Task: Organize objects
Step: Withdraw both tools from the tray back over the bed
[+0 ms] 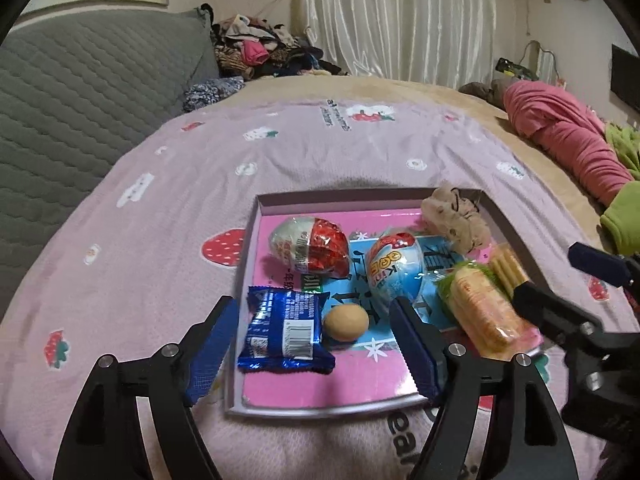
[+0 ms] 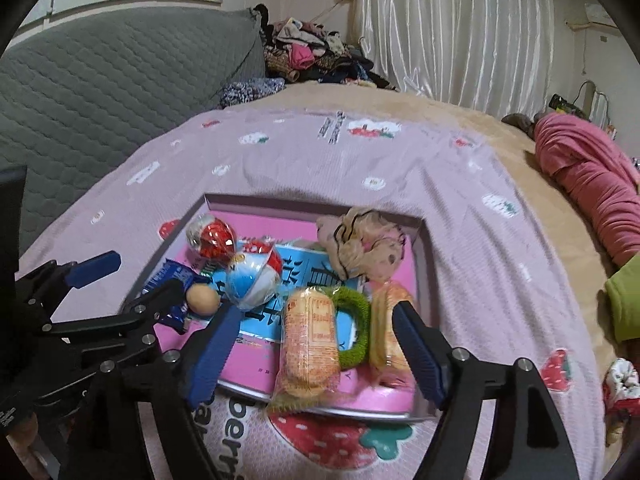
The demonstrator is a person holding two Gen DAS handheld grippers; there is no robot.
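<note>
Two near, downward-tilted wrist views, both over the tray [image 1: 516, 236].

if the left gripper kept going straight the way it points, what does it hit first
Most likely the blue snack packet in the tray: it lies just ahead between the open left gripper fingers, with the small egg right beside it. Depth is hard to judge.

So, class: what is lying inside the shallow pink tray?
In the tray: two foil eggs, blue packet, brown egg, biscuit packs, green ring, plush toy. Its printed floor is partly covered.
</note>
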